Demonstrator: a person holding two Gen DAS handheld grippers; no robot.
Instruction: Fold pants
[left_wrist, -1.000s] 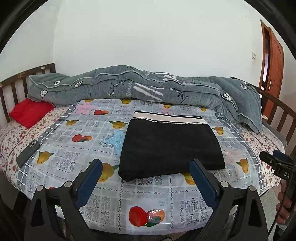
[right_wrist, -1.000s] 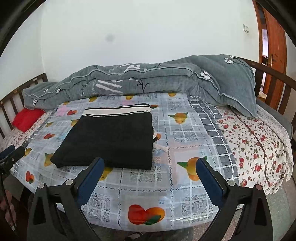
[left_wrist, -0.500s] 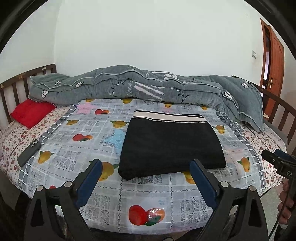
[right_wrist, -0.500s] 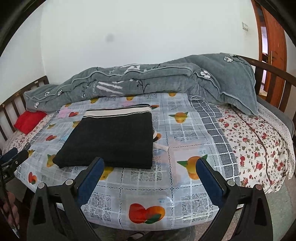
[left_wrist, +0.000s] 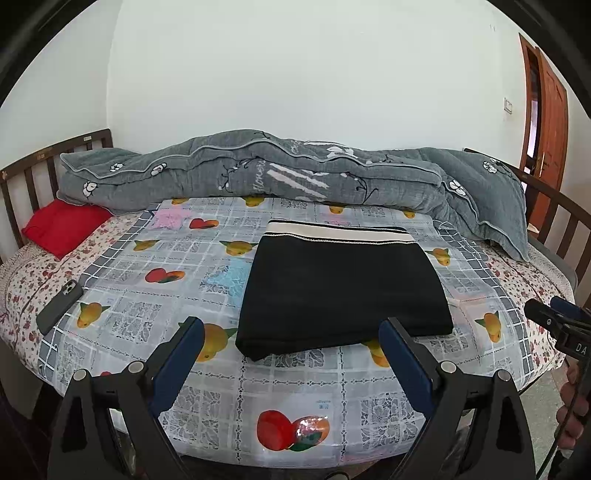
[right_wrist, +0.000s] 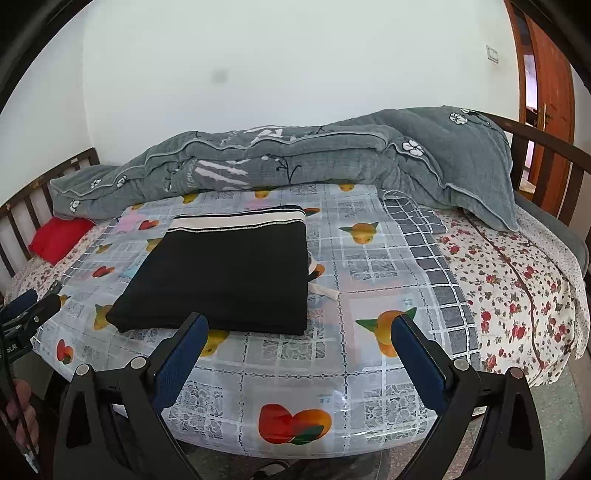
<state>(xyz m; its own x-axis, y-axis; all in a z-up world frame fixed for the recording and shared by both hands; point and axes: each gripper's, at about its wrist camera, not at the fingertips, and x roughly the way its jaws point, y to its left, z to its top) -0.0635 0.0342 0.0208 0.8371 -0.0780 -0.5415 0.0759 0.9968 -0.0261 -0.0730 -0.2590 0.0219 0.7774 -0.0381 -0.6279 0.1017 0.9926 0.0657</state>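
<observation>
A bed (left_wrist: 517, 280) covered by a fruit-print sheet (left_wrist: 295, 406) has a grey quilt (left_wrist: 258, 173) bunched along its far side. Black pants (left_wrist: 343, 291) lie folded flat mid-sheet, striped waistband toward the quilt. Left gripper (left_wrist: 291, 350) and right gripper (right_wrist: 299, 350) both hover at the near edge, jaws wide, holding nothing.

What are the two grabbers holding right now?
Nothing. The left gripper and the right gripper are both open and empty, and the folded black pants lie alone on the bed.

Both wrist views face the bed (left_wrist: 303, 373) from its near edge.
</observation>
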